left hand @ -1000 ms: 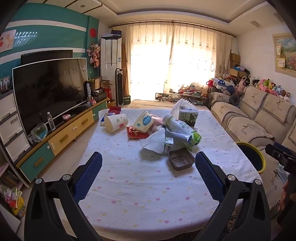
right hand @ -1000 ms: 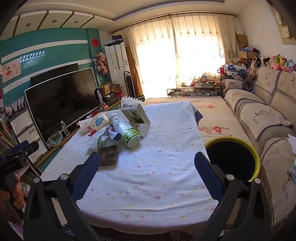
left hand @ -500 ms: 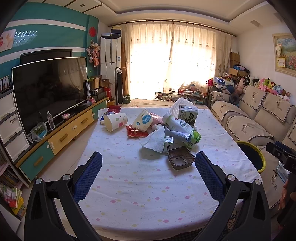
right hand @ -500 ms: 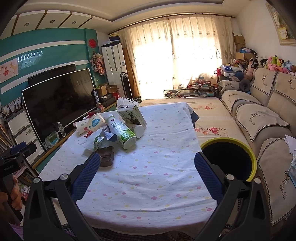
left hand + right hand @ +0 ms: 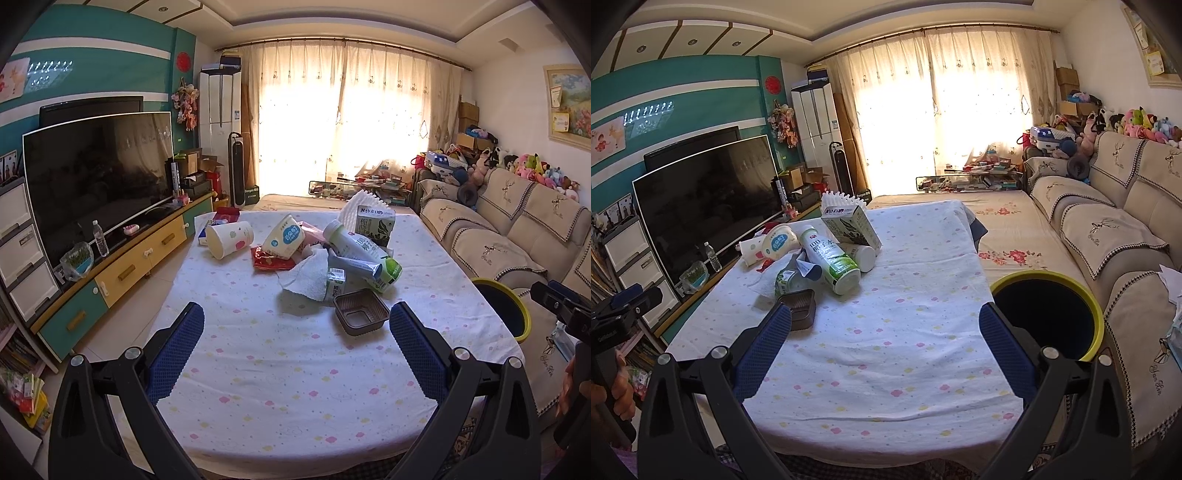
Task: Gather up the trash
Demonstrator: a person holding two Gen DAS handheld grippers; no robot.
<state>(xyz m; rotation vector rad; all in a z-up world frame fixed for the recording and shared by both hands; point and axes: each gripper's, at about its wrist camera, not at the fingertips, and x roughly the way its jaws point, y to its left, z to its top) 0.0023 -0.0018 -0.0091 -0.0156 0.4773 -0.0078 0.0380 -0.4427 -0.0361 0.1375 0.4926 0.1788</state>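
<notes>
A heap of trash lies mid-table: a brown plastic tray [image 5: 360,311] nearest me, a green-and-white bottle [image 5: 364,254], a crumpled paper towel [image 5: 308,273], a milk carton [image 5: 373,223], a paper cup [image 5: 229,240] and a red wrapper [image 5: 271,261]. The tray [image 5: 799,308], bottle [image 5: 831,258] and carton [image 5: 851,225] also show in the right wrist view. My left gripper [image 5: 295,343] is open and empty, short of the tray. My right gripper [image 5: 884,345] is open and empty over the table's near part. A yellow-rimmed black bin [image 5: 1049,317] stands right of the table.
The table has a white dotted cloth [image 5: 280,369]. A TV [image 5: 96,177] on a low cabinet runs along the left. A sofa [image 5: 517,236] runs along the right. The bin [image 5: 502,308] sits between table and sofa.
Both grippers have drifted slightly; the trash sits a little lower and nearer in the left view. Both stay open and empty. Nothing on the table has moved.
</notes>
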